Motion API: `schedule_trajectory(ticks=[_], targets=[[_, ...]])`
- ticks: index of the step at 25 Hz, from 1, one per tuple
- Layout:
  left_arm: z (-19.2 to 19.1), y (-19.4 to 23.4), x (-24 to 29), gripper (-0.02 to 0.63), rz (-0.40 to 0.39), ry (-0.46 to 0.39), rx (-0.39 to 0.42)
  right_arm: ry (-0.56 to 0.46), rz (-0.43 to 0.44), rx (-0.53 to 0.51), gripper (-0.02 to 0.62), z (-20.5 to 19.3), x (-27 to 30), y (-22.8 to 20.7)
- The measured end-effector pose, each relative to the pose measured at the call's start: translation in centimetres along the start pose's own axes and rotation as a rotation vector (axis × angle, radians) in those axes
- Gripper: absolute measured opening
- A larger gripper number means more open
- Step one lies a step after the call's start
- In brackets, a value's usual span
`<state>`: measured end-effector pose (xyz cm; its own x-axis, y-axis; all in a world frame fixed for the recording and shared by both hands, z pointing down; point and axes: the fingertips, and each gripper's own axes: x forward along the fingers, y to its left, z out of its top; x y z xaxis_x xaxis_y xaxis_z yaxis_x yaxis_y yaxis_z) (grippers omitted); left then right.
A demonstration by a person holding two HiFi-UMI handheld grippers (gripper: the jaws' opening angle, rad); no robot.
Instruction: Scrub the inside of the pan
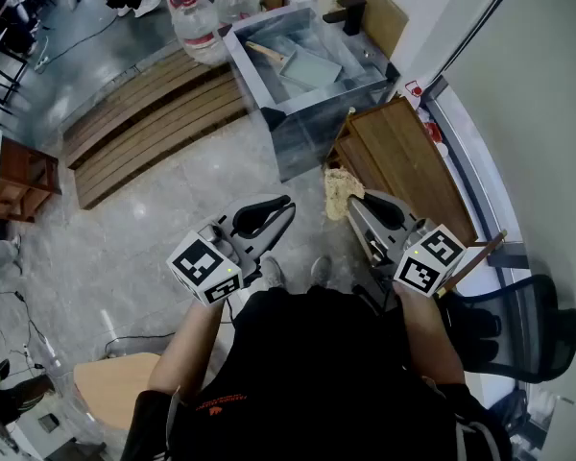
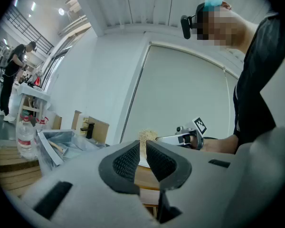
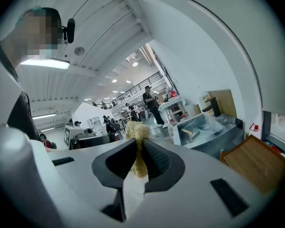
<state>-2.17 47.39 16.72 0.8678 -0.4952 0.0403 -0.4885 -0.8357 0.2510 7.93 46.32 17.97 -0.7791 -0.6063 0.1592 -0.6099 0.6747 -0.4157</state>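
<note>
Straw-coloured scrubber (image 1: 337, 188) is pinched between the jaws of the right gripper (image 1: 351, 203), with a tuft poking out past the tips. The pan (image 1: 305, 66) lies inside the metal tub (image 1: 319, 131), well ahead of both tools. By my reading no scrubbing has begun: this looks like the approach, with the tool in hand and the pan not yet reached. The next move likely calls for closing in on the tub and lowering the scrubber onto the pan's inner face, perhaps with the other tool steadying its handle. The left gripper (image 1: 286, 206) is drawn nearly closed on nothing, only a slit between its pads. Both are held close to the body, short of the tub, pointing toward it roughly level, the right dipped slightly.
</note>
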Motion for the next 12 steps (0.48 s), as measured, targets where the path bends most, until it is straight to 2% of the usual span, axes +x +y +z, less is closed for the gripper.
schedule_trajectory(ticks=[12], targets=[[-1.6, -0.4, 1.7, 0.052, 0.027, 0.014, -0.026, -0.008, 0.019, 0.014, 0.046, 0.1, -1.1, -1.8]])
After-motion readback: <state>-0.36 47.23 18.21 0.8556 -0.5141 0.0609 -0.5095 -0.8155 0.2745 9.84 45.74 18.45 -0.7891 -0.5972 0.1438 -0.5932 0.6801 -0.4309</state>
